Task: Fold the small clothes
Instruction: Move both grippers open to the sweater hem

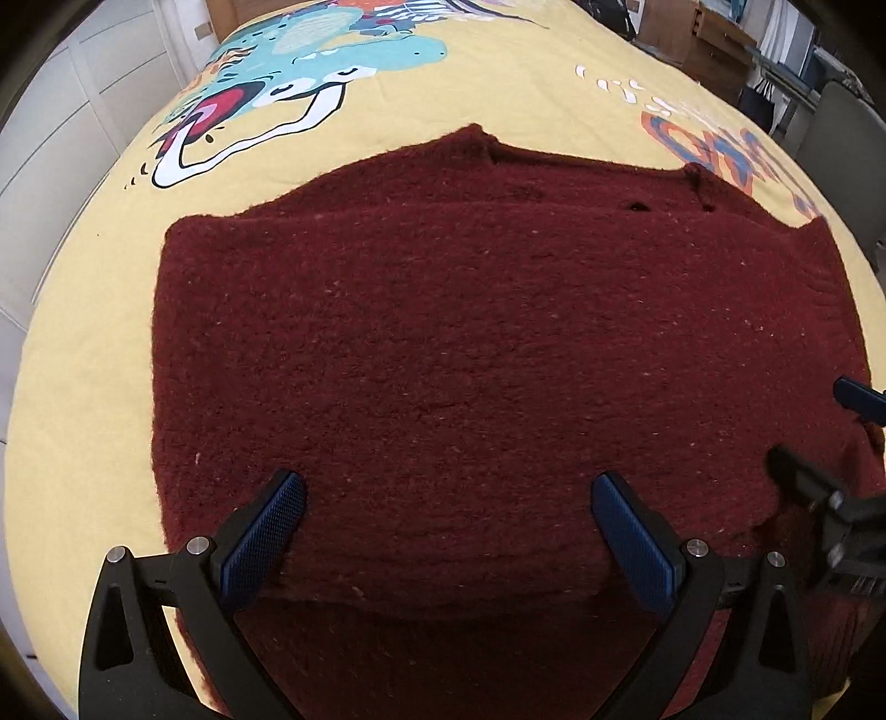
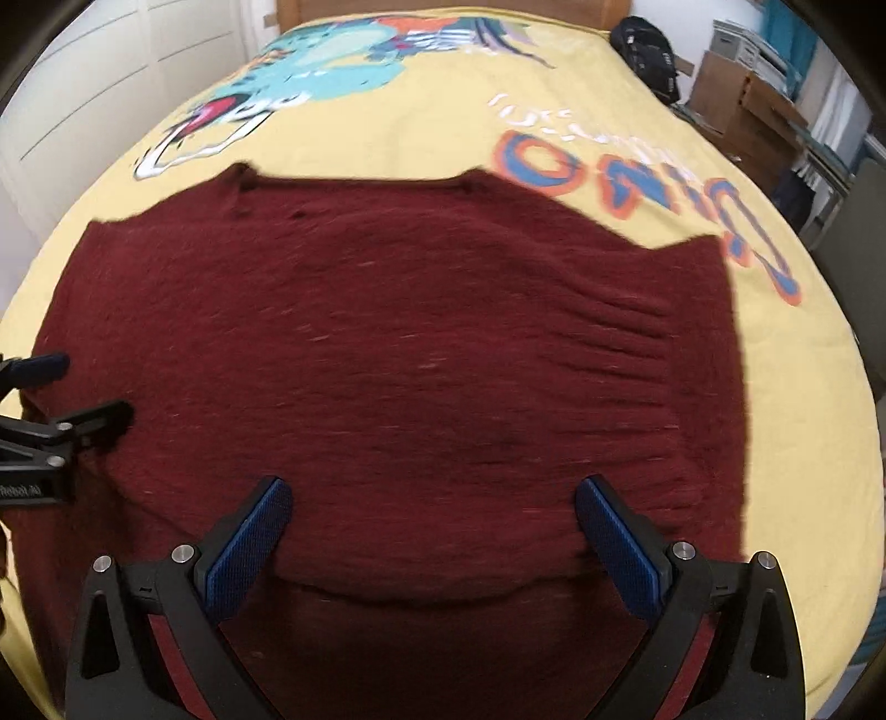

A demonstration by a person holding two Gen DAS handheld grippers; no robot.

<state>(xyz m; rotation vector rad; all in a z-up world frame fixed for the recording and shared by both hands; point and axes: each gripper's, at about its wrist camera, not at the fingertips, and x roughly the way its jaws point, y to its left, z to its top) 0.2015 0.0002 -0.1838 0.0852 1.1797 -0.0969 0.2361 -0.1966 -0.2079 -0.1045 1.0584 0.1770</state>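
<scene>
A dark red knitted sweater (image 1: pixel 470 332) lies flat on a yellow printed bedspread (image 1: pixel 498 88), collar at the far side. A folded layer ends in an edge near me, just behind the fingertips. My left gripper (image 1: pixel 448 487) is open and empty, hovering over the near left part of the sweater. My right gripper (image 2: pixel 434 493) is open and empty over the near right part of the sweater (image 2: pixel 415 332). The right gripper's tips show at the right edge of the left wrist view (image 1: pixel 819 426). The left gripper's tips show at the left edge of the right wrist view (image 2: pixel 83 387).
The bedspread (image 2: pixel 432 127) carries a teal dinosaur print (image 1: pixel 332 50) and orange-blue lettering (image 2: pixel 637 183). White cabinet doors (image 1: pixel 83 111) stand at left. Cardboard boxes (image 2: pixel 742 105), a dark bag (image 2: pixel 648 50) and shelves stand at the far right.
</scene>
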